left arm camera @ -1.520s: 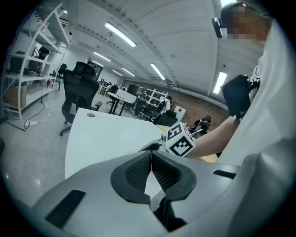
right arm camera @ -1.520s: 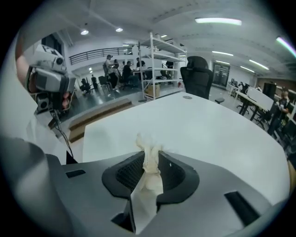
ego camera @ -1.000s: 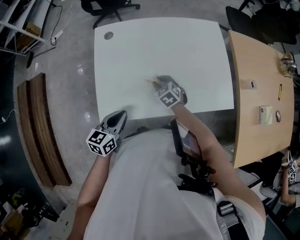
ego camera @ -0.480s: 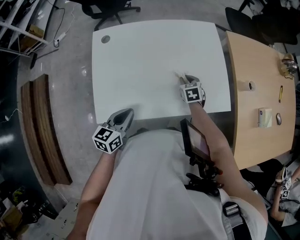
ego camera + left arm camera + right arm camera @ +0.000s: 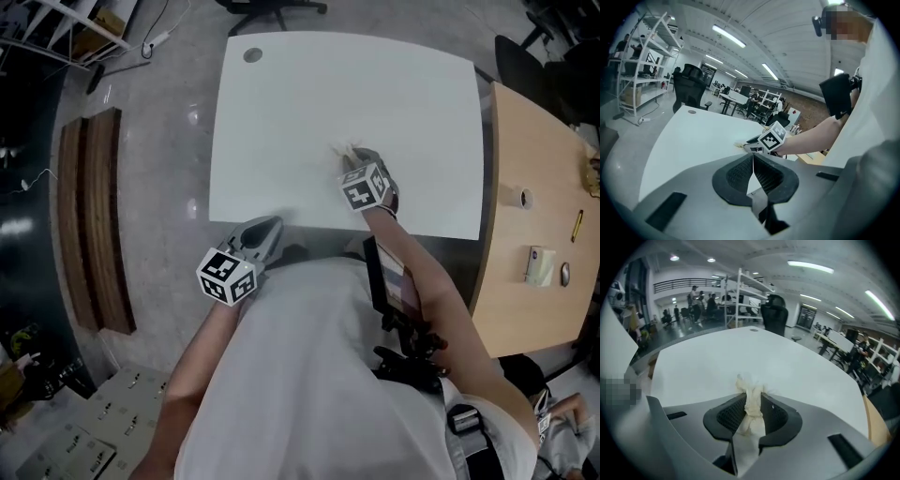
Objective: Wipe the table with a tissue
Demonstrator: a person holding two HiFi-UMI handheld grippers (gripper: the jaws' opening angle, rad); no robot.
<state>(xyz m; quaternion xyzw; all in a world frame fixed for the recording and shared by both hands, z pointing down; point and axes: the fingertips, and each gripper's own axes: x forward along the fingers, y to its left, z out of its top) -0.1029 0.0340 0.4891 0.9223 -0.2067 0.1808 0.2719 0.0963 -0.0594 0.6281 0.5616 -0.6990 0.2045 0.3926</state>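
The white table [image 5: 309, 103] fills the middle of the head view. My right gripper [image 5: 349, 156] rests over its near right part, shut on a crumpled cream tissue [image 5: 751, 404] whose frayed end [image 5: 341, 150] pokes out ahead of the jaws toward the tabletop [image 5: 740, 357]. My left gripper [image 5: 264, 228] hovers at the table's near edge, left of my body, shut with nothing between its jaws. In the left gripper view the left gripper [image 5: 753, 158] looks across the table [image 5: 693, 136] at the right gripper [image 5: 751, 146] with its marker cube.
A round grommet hole [image 5: 252, 54] sits in the table's far left corner. A wooden table [image 5: 539, 187] with small items adjoins on the right. A wooden bench [image 5: 89, 225] lies on the floor at left. An office chair [image 5: 272, 9] stands beyond the far edge.
The right gripper swept the tissue rightward across the table, then back leftward by now. The left gripper stayed by the near edge; the head view shifted.
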